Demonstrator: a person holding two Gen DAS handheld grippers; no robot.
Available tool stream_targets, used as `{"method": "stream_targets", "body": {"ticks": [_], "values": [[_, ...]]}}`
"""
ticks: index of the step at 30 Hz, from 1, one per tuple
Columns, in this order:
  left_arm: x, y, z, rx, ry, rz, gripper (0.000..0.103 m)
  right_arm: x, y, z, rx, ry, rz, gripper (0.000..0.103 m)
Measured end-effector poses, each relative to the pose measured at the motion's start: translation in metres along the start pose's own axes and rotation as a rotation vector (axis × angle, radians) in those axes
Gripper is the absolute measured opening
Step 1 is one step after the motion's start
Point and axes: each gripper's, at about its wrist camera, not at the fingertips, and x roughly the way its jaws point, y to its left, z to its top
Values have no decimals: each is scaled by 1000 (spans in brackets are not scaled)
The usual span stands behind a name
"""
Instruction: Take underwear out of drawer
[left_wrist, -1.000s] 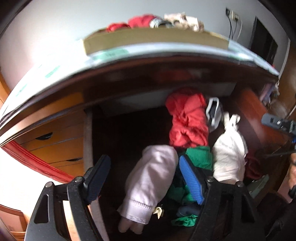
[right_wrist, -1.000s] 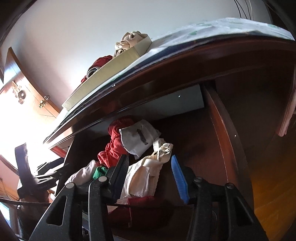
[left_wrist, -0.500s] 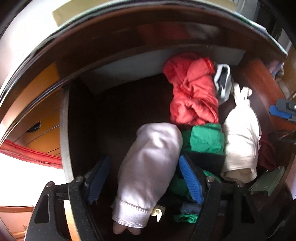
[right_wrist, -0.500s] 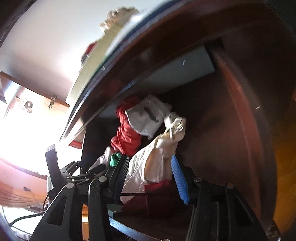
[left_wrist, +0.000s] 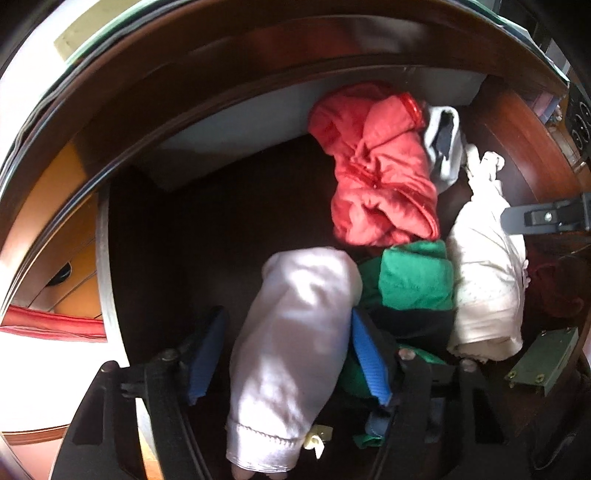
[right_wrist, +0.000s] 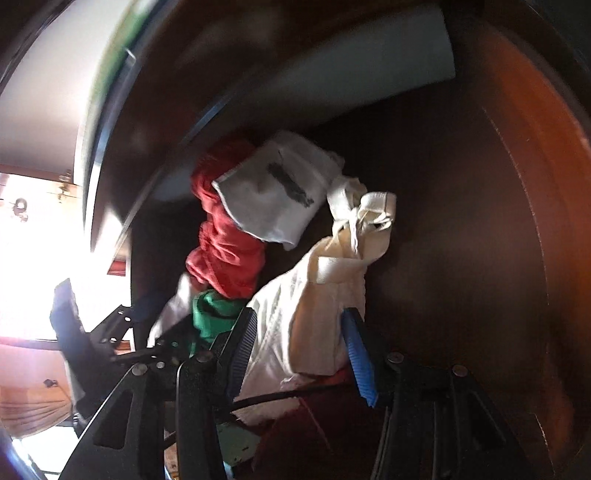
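Underwear fills the right half of the open drawer, and a hand-held gripper straddles a piece on each side. The left hand-held gripper has the pale lilac roll lying between its blue pads; the jaws are closing, the right pad against the cloth and the left pad apart from it. That roll runs from about 7 o'clock, where its stitched hem lies, up toward 1 o'clock. Just beyond it at 1 o'clock sits the green piece, and past that, toward 12 o'clock, the crumpled red piece near the drawer's back wall.

The right hand-held gripper has the cream bundle between its jaws, which stand partly apart; both pads lie at the cloth's edges, though I cannot tell whether they press on it. The bundle's long axis runs from 7 o'clock to 1 o'clock, its knotted end pointing toward 1 o'clock. A white folded piece lies beyond it at 11 o'clock
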Motion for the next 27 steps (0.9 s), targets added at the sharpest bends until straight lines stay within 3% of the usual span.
{"method": "stream_targets", "body": {"ticks": [4,6,8,14,16,17,18,19,22,27], "values": [[-3,-1,-2,8,-4,-4,65,17,13,0,-45,43,-54,51],[-3,3,-2,10,-3,7,59,23,22,0,-78,62,-90,52],[-3,2,-2,21,2,32,51,29,30,1,-102,83,-134,55],[-1,6,0,23,2,74,51,54,50,5,-137,157,-227,69],[-4,15,2,-4,-21,69,39,58,53,7,-150,169,-212,70],[-6,20,2,-16,-30,71,24,58,54,7,-170,167,-209,70],[-10,31,4,-50,-48,46,12,58,55,7,-191,156,-199,61],[-13,39,3,-85,-66,-15,12,58,54,6,-189,156,-164,50],[-22,53,-2,-131,-129,-157,12,51,49,7,-197,125,-99,37],[-39,68,-12,-222,-245,-336,12,21,45,0,-235,-25,-34,32]]}}
